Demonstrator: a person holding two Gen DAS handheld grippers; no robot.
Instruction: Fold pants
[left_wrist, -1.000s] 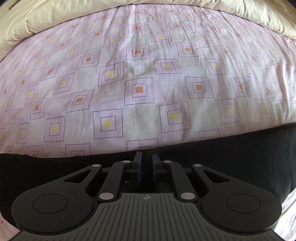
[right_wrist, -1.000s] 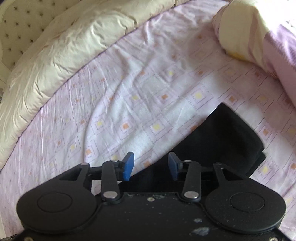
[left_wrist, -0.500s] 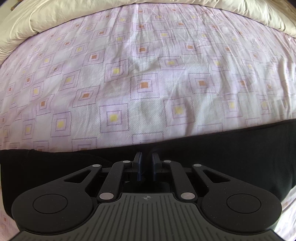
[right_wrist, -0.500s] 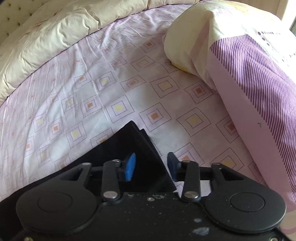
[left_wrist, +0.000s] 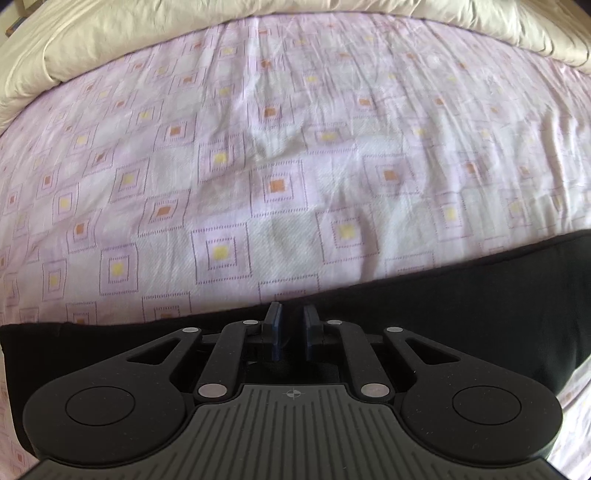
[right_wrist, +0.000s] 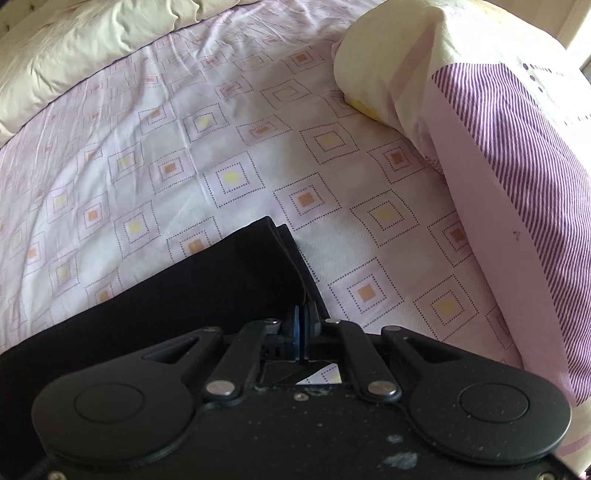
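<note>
Pinching the black pants' (right_wrist: 207, 295) layered hem, the right gripper (right_wrist: 303, 321) clamps tight; the left gripper's (left_wrist: 291, 328) fingers sit narrowly apart over smooth cloth at 6 o'clock of the checked sheet (left_wrist: 295, 147).

The left gripper (left_wrist: 291, 330) points forward and sits low. Its two fingers are close, with a small gap between them. Whether they pinch anything cannot be told. The right gripper (right_wrist: 303, 328) also points forward and sits low. Its blue fingers (right_wrist: 295, 332) are pressed together on the pants (right_wrist: 207, 295).
</note>
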